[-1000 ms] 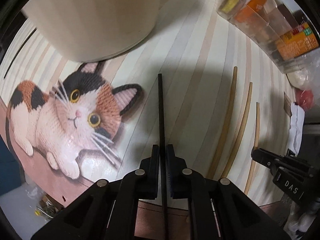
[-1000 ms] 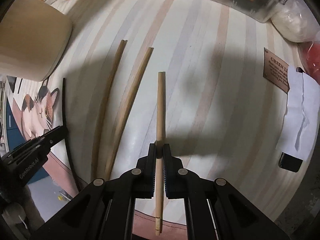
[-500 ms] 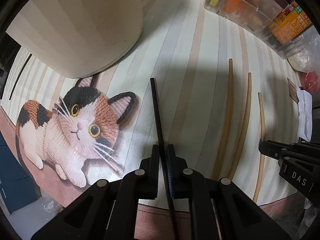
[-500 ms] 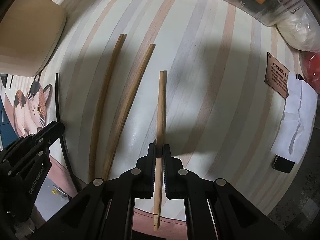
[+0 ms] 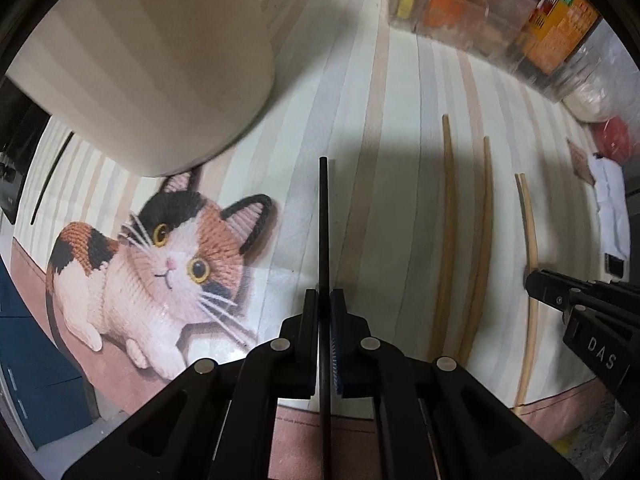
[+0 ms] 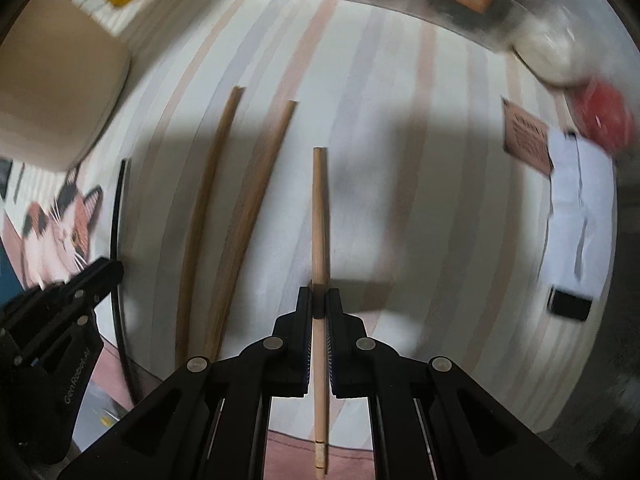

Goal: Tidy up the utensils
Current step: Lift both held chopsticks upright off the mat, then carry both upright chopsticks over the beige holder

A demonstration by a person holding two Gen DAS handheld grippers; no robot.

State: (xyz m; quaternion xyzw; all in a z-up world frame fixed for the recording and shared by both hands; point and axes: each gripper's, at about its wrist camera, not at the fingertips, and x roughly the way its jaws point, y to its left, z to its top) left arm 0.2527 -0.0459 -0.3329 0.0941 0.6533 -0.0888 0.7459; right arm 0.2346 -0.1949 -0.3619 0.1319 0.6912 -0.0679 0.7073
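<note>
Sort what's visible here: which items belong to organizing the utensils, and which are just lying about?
Job items:
black chopstick, clamped in left gripper
wooden chopstick, clamped in right gripper
two wooden chopsticks lying on the mat
beige container, probably the holder

Lying about:
clear bin of packets
white paper
red object

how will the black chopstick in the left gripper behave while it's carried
The black chopstick looks straight and thin, so probably stiff and light. The left gripper pinches it at one narrow spot, so its long free end may pivot or slip.
</note>
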